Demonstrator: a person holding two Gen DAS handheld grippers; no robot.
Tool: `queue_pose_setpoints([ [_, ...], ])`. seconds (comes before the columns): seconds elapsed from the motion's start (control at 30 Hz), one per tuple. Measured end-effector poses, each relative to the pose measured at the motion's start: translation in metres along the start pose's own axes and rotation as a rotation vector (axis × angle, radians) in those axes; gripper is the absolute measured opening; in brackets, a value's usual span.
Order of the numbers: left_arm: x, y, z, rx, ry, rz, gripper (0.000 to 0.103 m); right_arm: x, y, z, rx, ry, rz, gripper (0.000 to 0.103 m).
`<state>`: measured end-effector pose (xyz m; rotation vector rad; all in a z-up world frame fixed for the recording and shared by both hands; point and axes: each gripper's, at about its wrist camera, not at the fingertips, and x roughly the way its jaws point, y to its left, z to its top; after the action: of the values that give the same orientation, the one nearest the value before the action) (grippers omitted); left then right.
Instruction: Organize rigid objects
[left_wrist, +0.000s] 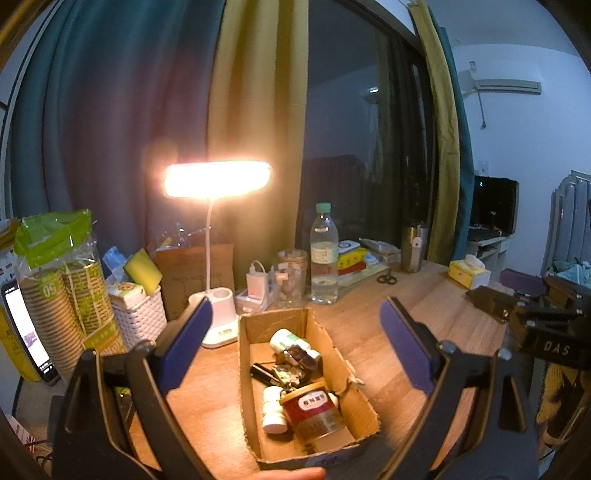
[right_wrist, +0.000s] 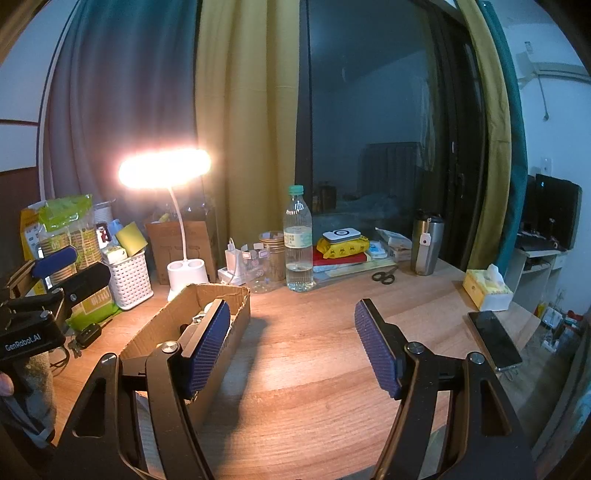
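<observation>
Brown corrugated cardboard box (left_wrist: 314, 384) sat open-topped on wood-grain worktop (left_wrist: 373, 332), at six o'clock in left wrist view. Inside, packed close: red round tin with tan lid (left_wrist: 314, 410), white pill bottle (left_wrist: 274, 415) touching it at nine o'clock, second white bottle (left_wrist: 286, 338) at twelve o'clock, small black pen-like item (left_wrist: 264, 373) between. Left gripper (left_wrist: 295, 325) spread wide over box, holding nothing. Right gripper (right_wrist: 290, 339) likewise wide and empty, above bare worktop, box just beside at nine o'clock in right wrist view. Lit white desk lamp (left_wrist: 218, 181) at eleven o'clock beyond box; clear plastic water bottle with green cap (left_wrist: 324, 254) at one o'clock; black phone (right_wrist: 495, 339) at three o'clock, well apart.
</observation>
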<state>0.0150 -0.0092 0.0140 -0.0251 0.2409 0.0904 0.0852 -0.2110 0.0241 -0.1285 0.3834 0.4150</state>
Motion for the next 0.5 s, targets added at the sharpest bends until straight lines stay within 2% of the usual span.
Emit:
queue_pose_setpoints([
  [0.5, 0.0000, -0.0001, -0.0006, 0.000, 0.001, -0.001, 0.093, -0.0021, 0.0004, -0.0031, -0.001, 0.005, 0.001, 0.073],
])
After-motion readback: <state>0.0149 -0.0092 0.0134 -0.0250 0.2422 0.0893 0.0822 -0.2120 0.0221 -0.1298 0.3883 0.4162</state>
